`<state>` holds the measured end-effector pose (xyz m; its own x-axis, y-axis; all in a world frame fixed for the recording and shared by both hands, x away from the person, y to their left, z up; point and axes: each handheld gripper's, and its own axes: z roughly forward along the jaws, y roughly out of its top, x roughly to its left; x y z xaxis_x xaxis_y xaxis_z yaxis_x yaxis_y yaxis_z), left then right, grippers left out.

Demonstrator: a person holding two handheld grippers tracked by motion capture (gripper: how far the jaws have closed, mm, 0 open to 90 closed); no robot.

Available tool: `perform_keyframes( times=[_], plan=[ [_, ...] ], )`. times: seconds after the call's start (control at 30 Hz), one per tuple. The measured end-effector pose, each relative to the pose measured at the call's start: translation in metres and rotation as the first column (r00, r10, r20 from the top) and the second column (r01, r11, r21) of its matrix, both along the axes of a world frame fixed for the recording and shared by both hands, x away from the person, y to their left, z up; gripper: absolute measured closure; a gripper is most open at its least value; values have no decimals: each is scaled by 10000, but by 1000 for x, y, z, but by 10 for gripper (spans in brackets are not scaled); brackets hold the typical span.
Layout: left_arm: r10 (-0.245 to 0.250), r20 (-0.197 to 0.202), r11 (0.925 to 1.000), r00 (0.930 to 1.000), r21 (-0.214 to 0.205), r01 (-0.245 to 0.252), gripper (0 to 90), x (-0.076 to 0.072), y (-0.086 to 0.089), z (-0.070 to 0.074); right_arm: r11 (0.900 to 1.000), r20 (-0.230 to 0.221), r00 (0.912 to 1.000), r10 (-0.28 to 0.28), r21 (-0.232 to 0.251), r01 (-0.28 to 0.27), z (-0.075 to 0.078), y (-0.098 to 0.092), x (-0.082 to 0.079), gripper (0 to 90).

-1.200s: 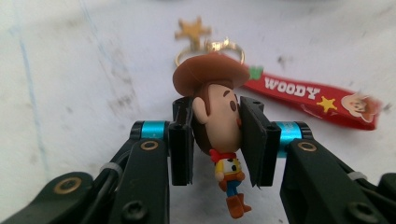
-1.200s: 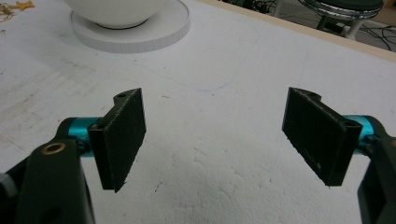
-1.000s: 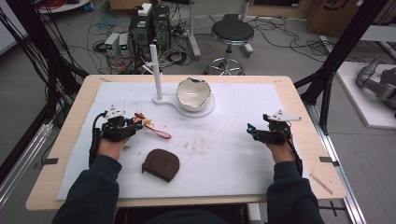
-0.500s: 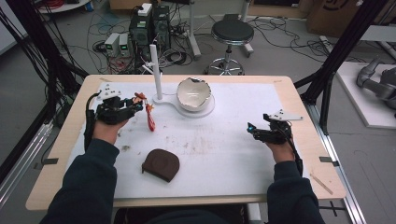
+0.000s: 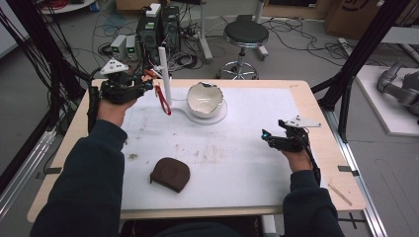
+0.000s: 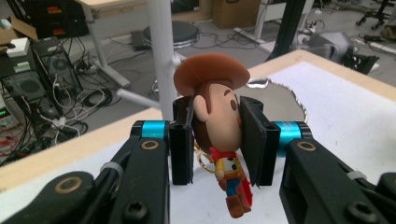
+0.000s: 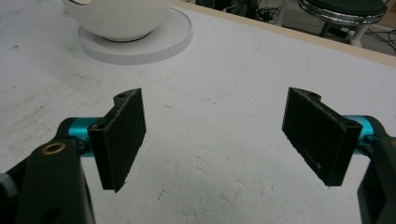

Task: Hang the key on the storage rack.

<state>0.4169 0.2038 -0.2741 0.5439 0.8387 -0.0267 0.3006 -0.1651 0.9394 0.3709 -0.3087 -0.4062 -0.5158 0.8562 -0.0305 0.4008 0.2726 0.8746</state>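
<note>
Cowboy figure keychain point(image 6: 215, 126) clamped by its head between left gripper point(image 6: 215, 140) jaws (body dangling below)

A white bowl point(image 5: 204, 97) sits on a round white base point(image 5: 220, 114) at the far middle of the white mat point(image 5: 237, 163). Nearer than the bowl, toward the mat's left, lies a brown pouch point(image 5: 170, 174). Beyond the bowl, off the table, stands a black stool point(image 5: 245, 34).

A pale wooden desk point(image 5: 330, 148) carries a white mat point(image 5: 237, 163). On the mat lie a brown pouch point(image 5: 170, 174) and a white stand point(image 5: 207, 112) holding a bowl-shaped shell point(image 5: 204, 98).
</note>
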Motion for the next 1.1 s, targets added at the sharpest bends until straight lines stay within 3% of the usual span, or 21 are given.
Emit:
perform_keyframes(
  times=[0.07, 0.1, 0.23, 0.57, 0.8, 1.1],
  plan=[
    [6, -31, 10000, 10000, 17, -6, 663, 3, -1, 3, 10000, -13, 10000, 12, 5, -12, 0, 0, 0, 219],
    [48, -46, 9996, 10000, 268, -47, 663, 9, -4, 8, 10000, -22, 10000, 4, 28, -4, 0, 0, 0, 219],
    [123, -41, 9997, 9999, 207, -122, 663, 21, -7, 17, 10000, 69, 10000, 19, -12, -19, 1, 0, 0, 219],
    [618, -310, 9974, 9976, 395, -605, 662, 44, -10, 19, 10000, -1, 10000, 84, 40, -84, 0, 0, 0, 219],
    [969, -471, 9947, 9942, 404, -950, 662, 51, -8, 13, 9999, -25, 9999, 112, 45, -112, 0, 0, 0, 219],
    [1424, -966, 9896, 9851, 327, -1399, 661, 53, 4, -15, 9999, -2, 9999, 131, 29, -131, 0, 0, 0, 219]
  ],
)
